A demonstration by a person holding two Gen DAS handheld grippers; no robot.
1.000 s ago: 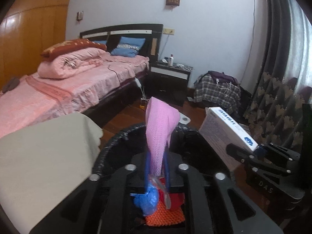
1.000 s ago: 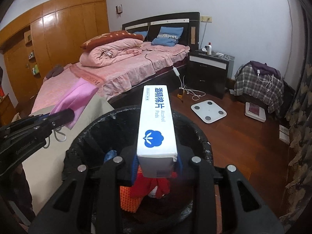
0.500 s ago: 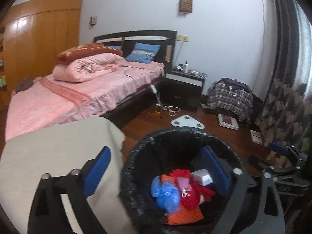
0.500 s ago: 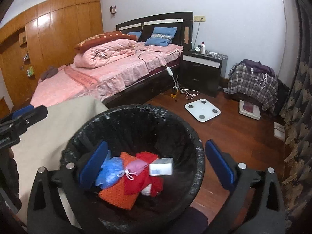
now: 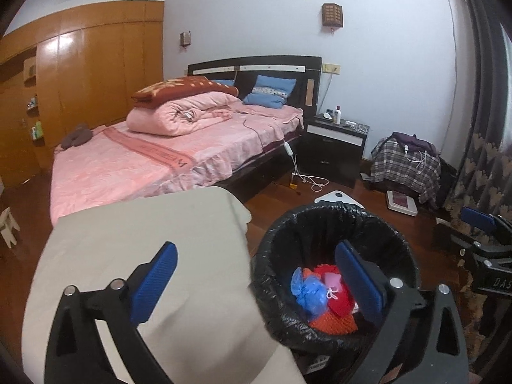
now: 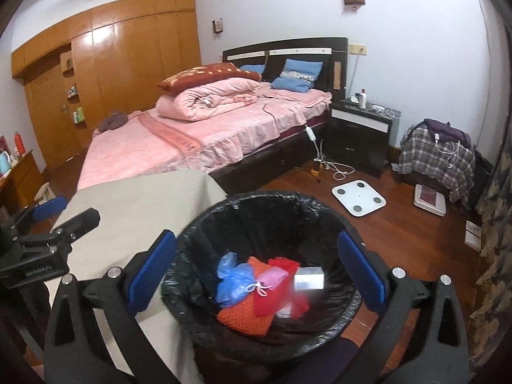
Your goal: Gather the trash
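Beige cloth covers a table [image 6: 134, 204] at nine o'clock of the round bin lined with a black plastic bag [image 6: 256, 211], and the cloth's edge runs just beside the bin's rim. Over that cloth hangs the left gripper [image 5: 256, 278], its blue-padded fingers [image 5: 153, 283] spread wide with nothing between them; the jaws have just been opening. In the left wrist view one pad sits over the cloth and the other over the bin's mouth.

Inside the bin, from nine o'clock to three o'clock, lie a crumpled blue plastic bag [image 6: 232, 276], an orange knitted piece [image 6: 246, 315], a red cloth [image 6: 281, 284] with a small pink pouch [image 6: 272, 277] on top of it, and a white rectangular box [image 6: 308, 278] at the three o'clock side. All the trash rests on the bottom, touching in one heap.

Straddling the bin's rim in the right wrist view, the right gripper [image 6: 256, 275] also stands wide and empty, its jaws having just been opening. Beyond the bin at twelve o'clock stands a bed with pink bedding [image 6: 204, 131], and at two o'clock a white bathroom scale [image 6: 358, 196] lies flat on the red-brown wooden floor [image 6: 416, 243].
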